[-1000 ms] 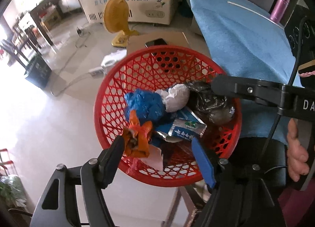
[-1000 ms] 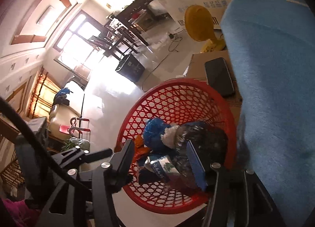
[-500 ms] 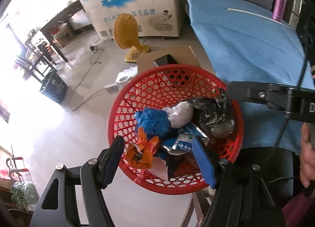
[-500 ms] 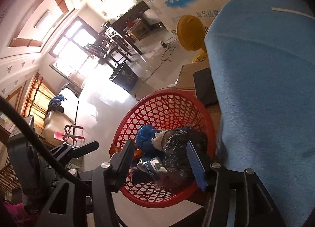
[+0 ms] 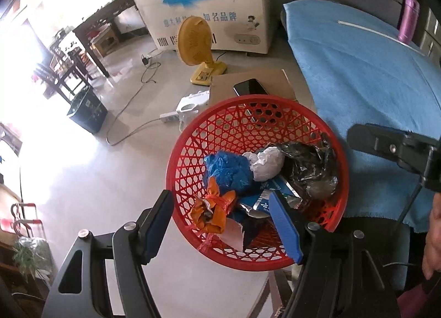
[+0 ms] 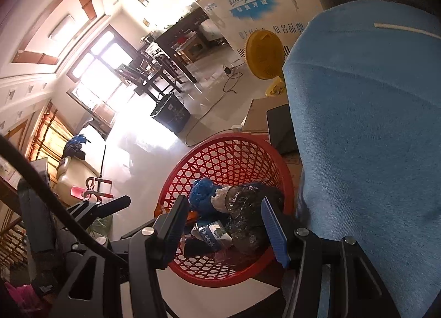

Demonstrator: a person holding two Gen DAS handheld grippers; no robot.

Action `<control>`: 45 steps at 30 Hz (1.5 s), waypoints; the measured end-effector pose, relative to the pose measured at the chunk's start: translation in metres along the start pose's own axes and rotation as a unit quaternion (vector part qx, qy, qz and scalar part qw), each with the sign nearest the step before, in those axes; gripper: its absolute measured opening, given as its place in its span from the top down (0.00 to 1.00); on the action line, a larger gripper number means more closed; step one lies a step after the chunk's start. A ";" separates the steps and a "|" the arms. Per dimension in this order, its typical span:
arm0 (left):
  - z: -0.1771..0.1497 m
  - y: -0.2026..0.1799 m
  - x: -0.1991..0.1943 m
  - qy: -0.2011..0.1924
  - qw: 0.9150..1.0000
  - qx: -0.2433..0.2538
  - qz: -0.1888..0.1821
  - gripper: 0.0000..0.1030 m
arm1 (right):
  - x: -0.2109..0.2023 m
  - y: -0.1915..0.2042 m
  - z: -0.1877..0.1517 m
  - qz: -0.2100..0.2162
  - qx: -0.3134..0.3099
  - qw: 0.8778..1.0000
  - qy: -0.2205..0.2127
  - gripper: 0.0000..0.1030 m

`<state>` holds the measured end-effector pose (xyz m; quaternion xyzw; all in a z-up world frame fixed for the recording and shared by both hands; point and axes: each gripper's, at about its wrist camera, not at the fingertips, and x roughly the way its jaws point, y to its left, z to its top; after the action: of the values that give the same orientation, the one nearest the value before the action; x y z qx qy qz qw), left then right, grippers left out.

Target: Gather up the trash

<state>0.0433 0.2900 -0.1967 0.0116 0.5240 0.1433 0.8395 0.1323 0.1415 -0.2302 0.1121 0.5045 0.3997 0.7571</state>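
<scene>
Looking down both wrist views, we take the round red plastic lattice basket [image 5: 193, 152] as our landmark; it sits at the edge of the surface covered by the blue terry cloth [image 5: 372, 91], rim just beside the cloth's near edge. Inside the basket we see the trash: a crumpled blue plastic bag [image 5: 228, 171] near the centre, a white paper wad [image 5: 266, 162] touching its right side, a crinkled black-and-clear plastic bag [image 5: 311, 166] against the basket's cloth-side wall, an orange snack wrapper [image 5: 212, 210] at the near wall, and a blue-and-white printed foil pouch [image 5: 264, 196] under the wads. Our left gripper [image 5: 223, 231] hangs above the basket's near rim, jaws parted moderately wide, nothing between the pads. Our right gripper [image 6: 223, 231] also hangs over the basket's near side, jaws apart a bit narrower, empty; the black-and-clear bag shows between its fingers but below them, not touched. Beyond the basket's far rim lies a brown cardboard sheet [image 5: 264, 80] with a black smartphone [image 5: 249, 87] on it, partly hidden by the rim. Farther past the basket stand a yellow desk fan [image 5: 197, 47] and a white chest freezer [image 5: 209, 9] on the floor. A pink bottle [image 5: 409, 18] stands at the cloth's far corner, well apart from the basket.
</scene>
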 end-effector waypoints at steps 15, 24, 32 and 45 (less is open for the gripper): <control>0.002 0.006 0.003 -0.005 0.999 -0.007 0.048 0.30 | -0.004 0.001 0.001 -0.023 -0.009 1.000 -0.002 0.43; -0.001 0.009 0.006 0.002 0.999 -0.027 0.025 0.30 | -0.012 0.004 -0.001 -0.035 -0.018 0.999 -0.009 0.43; 0.001 -0.006 0.009 0.031 0.999 0.002 0.037 0.30 | -0.030 0.010 0.000 -0.054 -0.032 0.998 -0.026 0.43; 0.069 -0.071 -0.061 -0.086 0.994 0.066 -0.016 0.30 | -0.138 -0.014 0.000 -0.165 -0.016 0.977 -0.137 0.41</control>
<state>0.0951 0.2156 -0.1242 0.0706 0.4582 0.0931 0.8812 0.1155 0.0330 -0.1452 0.0692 0.4011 0.2581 0.8762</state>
